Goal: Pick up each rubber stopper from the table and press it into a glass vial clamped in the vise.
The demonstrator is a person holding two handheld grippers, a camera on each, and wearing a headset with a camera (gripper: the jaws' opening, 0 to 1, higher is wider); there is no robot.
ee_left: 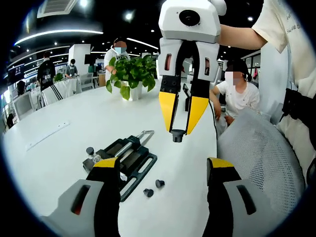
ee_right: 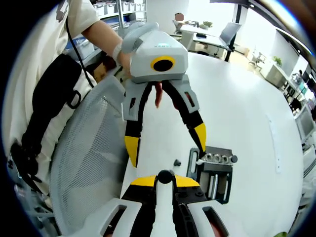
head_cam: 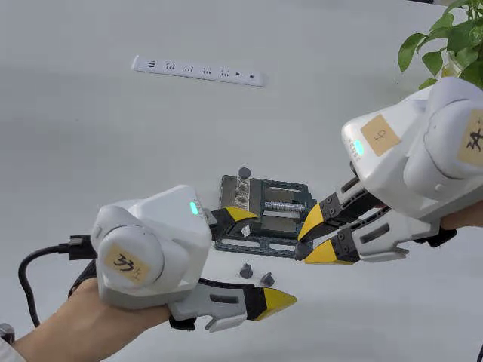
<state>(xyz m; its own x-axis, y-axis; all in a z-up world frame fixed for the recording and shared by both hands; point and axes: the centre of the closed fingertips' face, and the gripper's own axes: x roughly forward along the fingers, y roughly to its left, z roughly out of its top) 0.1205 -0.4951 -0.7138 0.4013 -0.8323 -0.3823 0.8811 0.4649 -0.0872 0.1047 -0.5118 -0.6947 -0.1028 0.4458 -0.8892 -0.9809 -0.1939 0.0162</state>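
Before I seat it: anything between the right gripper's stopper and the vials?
Partly: the open left gripper has one fingertip hanging close by the vials in the vise; nothing else visible stands before the stopper.

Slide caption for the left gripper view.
Right hand-held gripper grips a rubber stopper; two more lie beside the vise.

Dark grey rubber stoppers (head_cam: 246, 269): 2 loose on the white table (head_cam: 113, 151) just before the black vise (head_cam: 279, 226) (clamping a row of clear glass vials (head_cam: 241, 196), the far-end one stoppered), 1 more pinched in the right gripper (ee_left: 178, 129).
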